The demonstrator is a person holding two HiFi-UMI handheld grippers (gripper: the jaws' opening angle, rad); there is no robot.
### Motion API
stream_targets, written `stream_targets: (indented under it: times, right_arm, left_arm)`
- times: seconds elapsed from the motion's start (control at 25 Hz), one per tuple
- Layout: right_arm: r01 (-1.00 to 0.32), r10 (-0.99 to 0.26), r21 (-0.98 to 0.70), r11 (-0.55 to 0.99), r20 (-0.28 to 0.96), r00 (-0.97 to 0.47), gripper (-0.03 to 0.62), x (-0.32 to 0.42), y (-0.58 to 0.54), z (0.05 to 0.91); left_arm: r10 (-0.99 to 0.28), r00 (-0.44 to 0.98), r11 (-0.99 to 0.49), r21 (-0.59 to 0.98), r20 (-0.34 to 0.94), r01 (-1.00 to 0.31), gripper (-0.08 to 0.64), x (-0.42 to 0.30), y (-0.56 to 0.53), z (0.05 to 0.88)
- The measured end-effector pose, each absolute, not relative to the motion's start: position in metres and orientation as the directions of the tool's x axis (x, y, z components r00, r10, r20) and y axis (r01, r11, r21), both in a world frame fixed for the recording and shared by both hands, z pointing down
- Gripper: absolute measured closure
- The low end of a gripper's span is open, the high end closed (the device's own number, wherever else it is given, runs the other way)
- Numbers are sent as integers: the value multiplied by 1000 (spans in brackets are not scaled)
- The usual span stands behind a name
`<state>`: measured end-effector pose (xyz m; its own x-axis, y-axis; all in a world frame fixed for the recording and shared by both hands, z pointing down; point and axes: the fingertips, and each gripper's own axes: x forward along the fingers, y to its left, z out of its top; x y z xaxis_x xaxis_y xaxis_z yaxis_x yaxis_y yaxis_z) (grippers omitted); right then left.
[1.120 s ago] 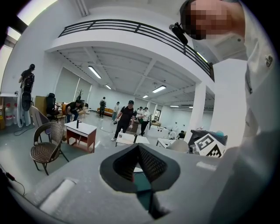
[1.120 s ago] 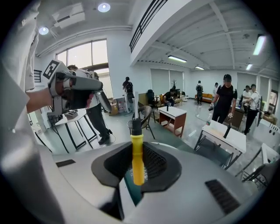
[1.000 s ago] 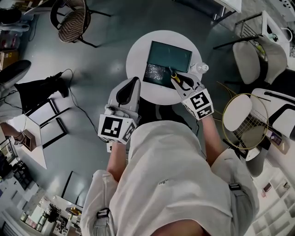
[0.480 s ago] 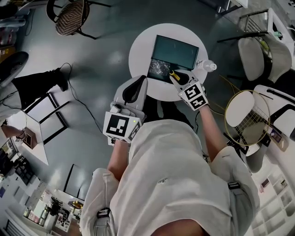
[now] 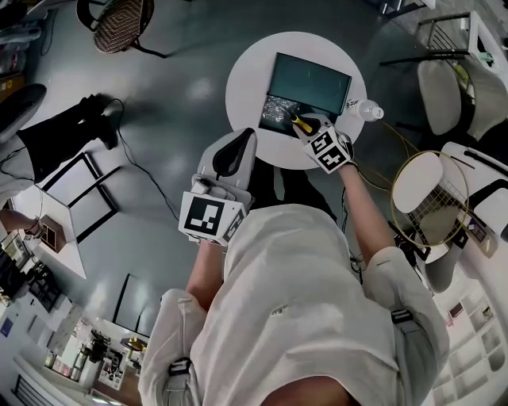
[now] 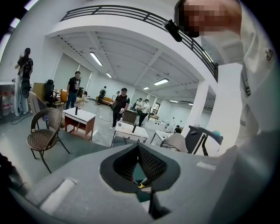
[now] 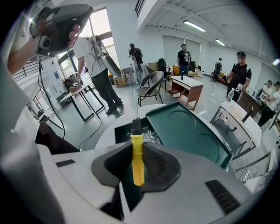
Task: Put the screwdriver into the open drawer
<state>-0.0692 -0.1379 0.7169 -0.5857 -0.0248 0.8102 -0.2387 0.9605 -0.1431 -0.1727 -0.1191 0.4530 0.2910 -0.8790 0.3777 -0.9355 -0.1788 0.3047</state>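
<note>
While clamped in R gripper (image 5: 308,129) | screwdriver (image 7: 137,162): yellow handle, blk collar

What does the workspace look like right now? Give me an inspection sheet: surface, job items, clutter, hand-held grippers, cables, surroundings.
Surface: round white table, largely covered by a green cabinet.
Job's things: screwdriver with a yellow handle, held at the open drawer, not yet released; crinkled clear plastic lies in the drawer.
Clutter: clear bottle lying at the table's edge.
Grippers: right hand-held gripper shut on the screwdriver; left hand-held gripper shut, empty, held back beside the table.
Cables: black cable on the floor to the left.
Surroundings: wicker chair, white chair, people standing farther off.
</note>
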Motion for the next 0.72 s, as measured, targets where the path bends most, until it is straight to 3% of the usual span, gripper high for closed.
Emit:
stream_targets:
  times: [0.72]
  right_arm:
    - [-268,-11,-114,957,905,-425,512,-53,-149,794]
  left_arm:
    - [-857,316,-186,327,406,-927,549,-176,-122,467]
